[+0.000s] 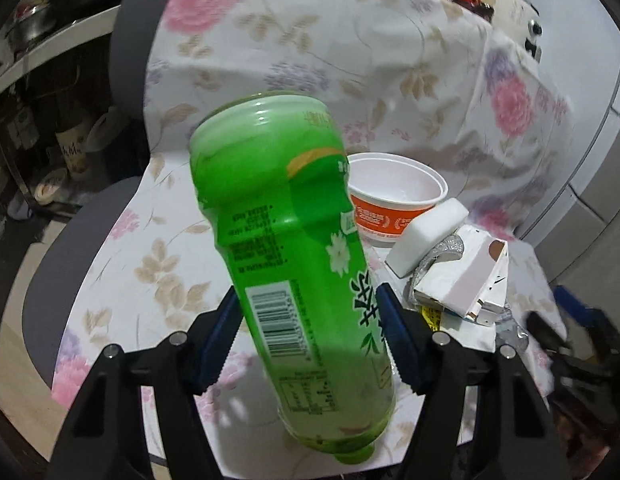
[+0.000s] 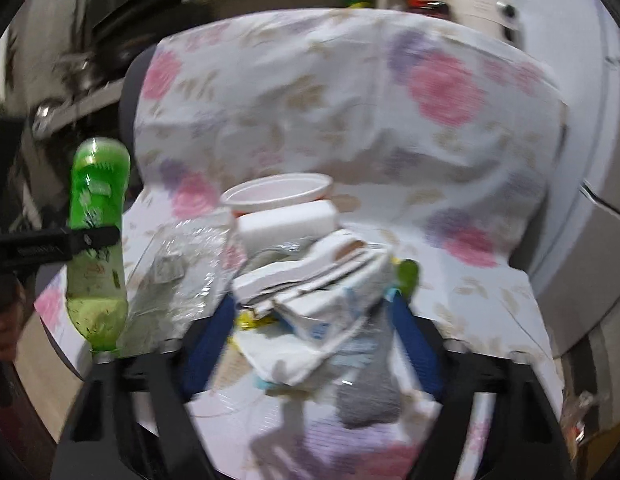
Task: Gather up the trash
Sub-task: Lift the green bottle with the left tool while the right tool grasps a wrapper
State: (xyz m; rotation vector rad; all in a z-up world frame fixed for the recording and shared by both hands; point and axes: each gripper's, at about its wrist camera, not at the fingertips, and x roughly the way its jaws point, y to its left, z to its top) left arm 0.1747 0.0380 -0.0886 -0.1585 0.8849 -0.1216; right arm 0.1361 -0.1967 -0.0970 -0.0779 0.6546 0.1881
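My left gripper is shut on a green plastic bottle, held upside down above the chair seat; the bottle also shows at the left of the right wrist view. My right gripper is open, its blue fingers on either side of a crumpled heap of white paper and cartons. That heap lies on the seat with a white foam block and an orange-and-white paper bowl behind it. A clear plastic wrapper lies to its left.
The trash sits on a grey chair draped in a floral cloth. Shelves with pots and jars stand at the left. White cabinets stand at the right. A small green object sits by the heap.
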